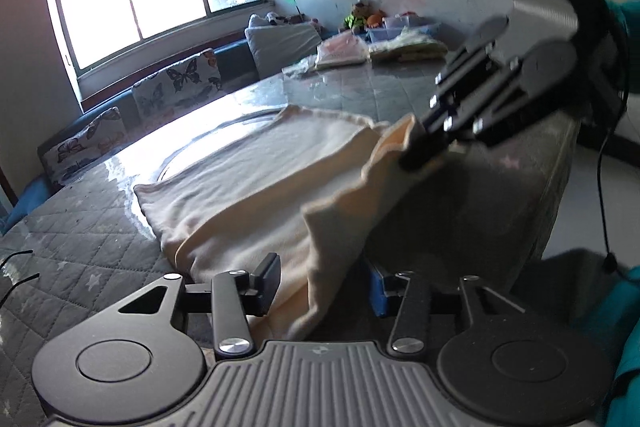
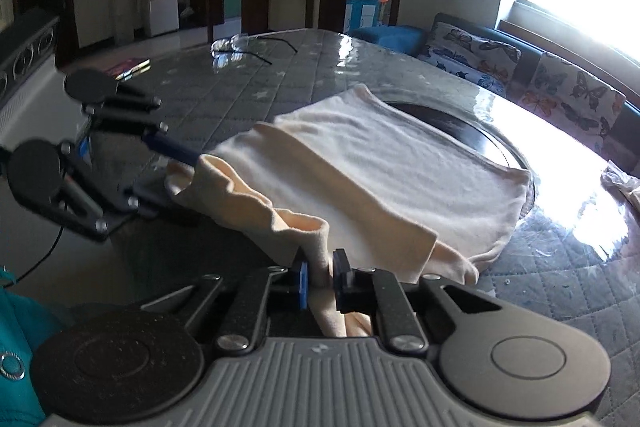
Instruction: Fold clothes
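Quilted table (image 2: 248, 87), both grippers' fingers pinching cream garment (image 2: 380, 155) edge, lifted.

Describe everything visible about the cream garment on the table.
The cream garment is a soft, knit-looking top with no print visible, lying mostly flat on the glossy quilted grey table, partly over a dark round inset. Its near hem is lifted and rippled, pinched at one corner by the left gripper and at the other by the right gripper. A sleeve lies folded across the near side.
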### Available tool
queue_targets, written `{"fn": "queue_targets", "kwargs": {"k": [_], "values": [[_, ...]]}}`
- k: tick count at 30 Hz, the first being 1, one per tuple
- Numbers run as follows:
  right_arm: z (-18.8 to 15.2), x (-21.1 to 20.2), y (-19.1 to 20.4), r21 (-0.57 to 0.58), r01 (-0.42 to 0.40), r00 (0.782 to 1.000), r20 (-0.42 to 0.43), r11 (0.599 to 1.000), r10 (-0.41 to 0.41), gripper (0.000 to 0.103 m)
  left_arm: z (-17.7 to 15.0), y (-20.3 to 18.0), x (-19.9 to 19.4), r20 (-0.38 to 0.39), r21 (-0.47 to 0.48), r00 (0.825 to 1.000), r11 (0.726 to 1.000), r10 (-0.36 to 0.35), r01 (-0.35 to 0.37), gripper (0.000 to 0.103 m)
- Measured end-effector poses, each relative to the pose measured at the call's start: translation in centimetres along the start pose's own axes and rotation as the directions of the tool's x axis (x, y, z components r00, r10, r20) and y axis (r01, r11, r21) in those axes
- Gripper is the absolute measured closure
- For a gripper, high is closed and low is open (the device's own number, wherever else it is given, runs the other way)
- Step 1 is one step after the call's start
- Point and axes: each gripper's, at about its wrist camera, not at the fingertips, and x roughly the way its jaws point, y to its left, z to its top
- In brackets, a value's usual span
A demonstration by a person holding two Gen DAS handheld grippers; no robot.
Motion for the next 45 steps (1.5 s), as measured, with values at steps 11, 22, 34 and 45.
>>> {"fn": "queue_targets", "kwargs": {"k": [11,22,34,45], "values": [[0.0,-0.7,0.6,-0.005,0.02,0.999,0.05,1.0,-0.019,0.096,-0.4,1.4,0.3,-0.022,-0.024,0.999,0.999,0.026,-0.026,0.096],[0.4,-4.8,2.5,-0.077,-0.003,0.994,0.111,0.997,0.012,0.096,0.4,0.8,-3.8,0.021,-0.036,1.0,0.999,0.023,-0.022,0.097],[0.7,-11.1,6.7,-0.16,-0.11,0.989,0.076,0.981,0.123,0.097,0.2,-1.8,-10.5,0.021,-0.003,0.999,1.0,-0.025,0.025,0.097],[3.7,-8.6,1.1,-0.063,-0.015,0.993,0.113,0.998,0.022,0.097,4.6,2.3,-4.6,0.099,0.024,0.994,0.999,0.038,-0.04,0.097]]}}
